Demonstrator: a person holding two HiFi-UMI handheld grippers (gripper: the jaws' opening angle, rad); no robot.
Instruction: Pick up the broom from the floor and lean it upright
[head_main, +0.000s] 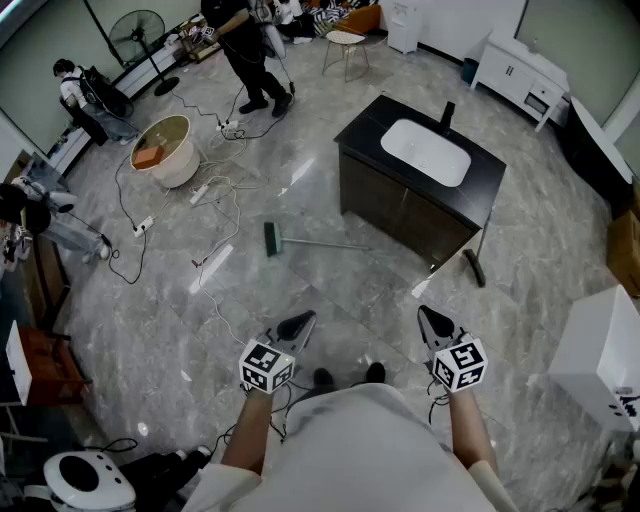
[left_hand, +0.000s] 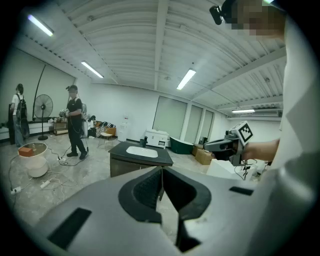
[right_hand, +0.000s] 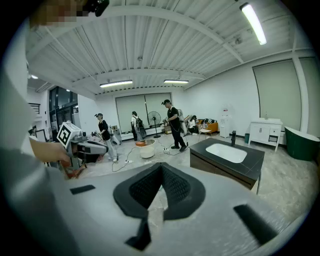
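Observation:
The broom (head_main: 300, 241) lies flat on the grey marble floor, its dark head to the left and its thin handle running right toward the cabinet. My left gripper (head_main: 297, 325) and right gripper (head_main: 436, 325) hover side by side well short of it, just ahead of my feet. Both are shut with nothing between the jaws. In the left gripper view the left gripper (left_hand: 161, 182) has its pads meeting, and the right gripper (left_hand: 227, 145) floats off to the right. The right gripper (right_hand: 161, 175) looks the same in its own view. Neither gripper view shows the broom.
A dark vanity cabinet (head_main: 400, 205) with a white sink stands beyond the broom. A black-headed tool (head_main: 473, 267) leans at its right corner. Cables (head_main: 215, 190), a white basin (head_main: 170, 150), a fan (head_main: 140, 35) and a standing person (head_main: 245, 50) fill the far left; a white box (head_main: 600, 350) sits right.

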